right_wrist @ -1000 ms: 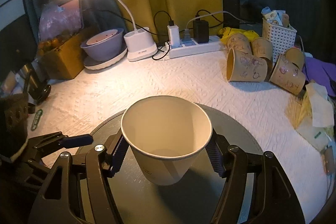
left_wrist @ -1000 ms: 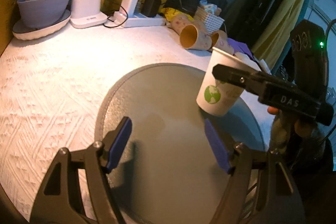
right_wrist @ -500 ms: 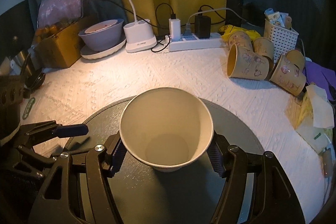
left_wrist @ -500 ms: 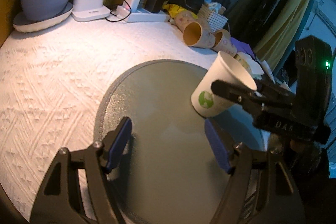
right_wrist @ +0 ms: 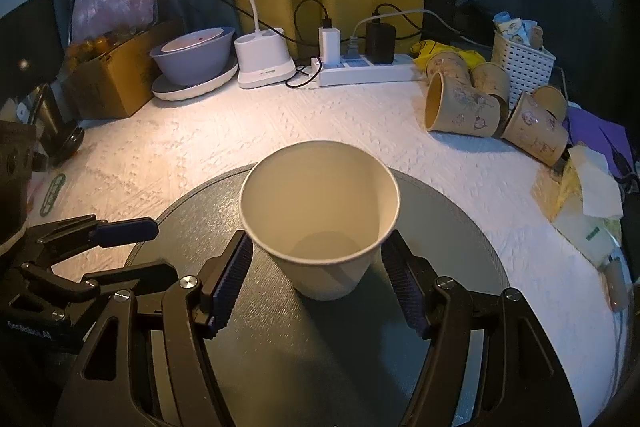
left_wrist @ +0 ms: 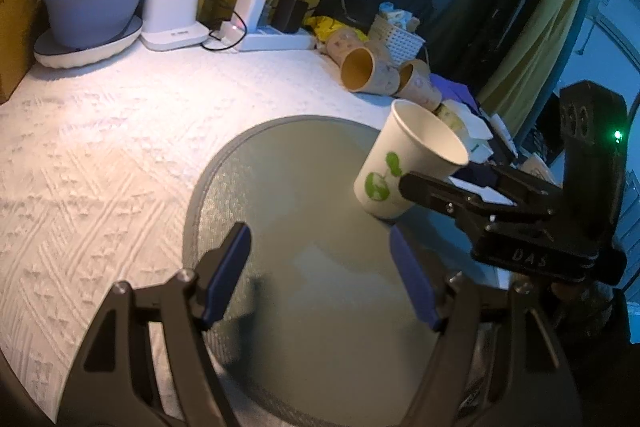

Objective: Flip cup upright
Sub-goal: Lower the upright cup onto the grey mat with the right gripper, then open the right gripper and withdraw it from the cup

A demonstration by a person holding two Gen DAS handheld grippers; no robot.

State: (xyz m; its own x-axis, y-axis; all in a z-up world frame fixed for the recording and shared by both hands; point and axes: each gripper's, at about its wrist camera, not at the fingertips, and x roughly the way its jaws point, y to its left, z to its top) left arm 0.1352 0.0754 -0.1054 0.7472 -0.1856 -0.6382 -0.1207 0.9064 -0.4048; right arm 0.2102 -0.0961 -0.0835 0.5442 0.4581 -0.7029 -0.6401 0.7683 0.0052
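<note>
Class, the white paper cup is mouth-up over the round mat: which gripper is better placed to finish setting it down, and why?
Right. The right gripper already brackets the white cup, mouth up over the round mat. The left gripper is open with nothing between its fingers, off to the side.

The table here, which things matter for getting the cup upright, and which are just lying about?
For the job:
white paper cup, mouth up
right gripper, fingers either side of the cup
round grey mat

Lying about:
tan cups on their sides
desk lamp
power strip
bowl
white basket
left gripper, open, holding nothing
</note>
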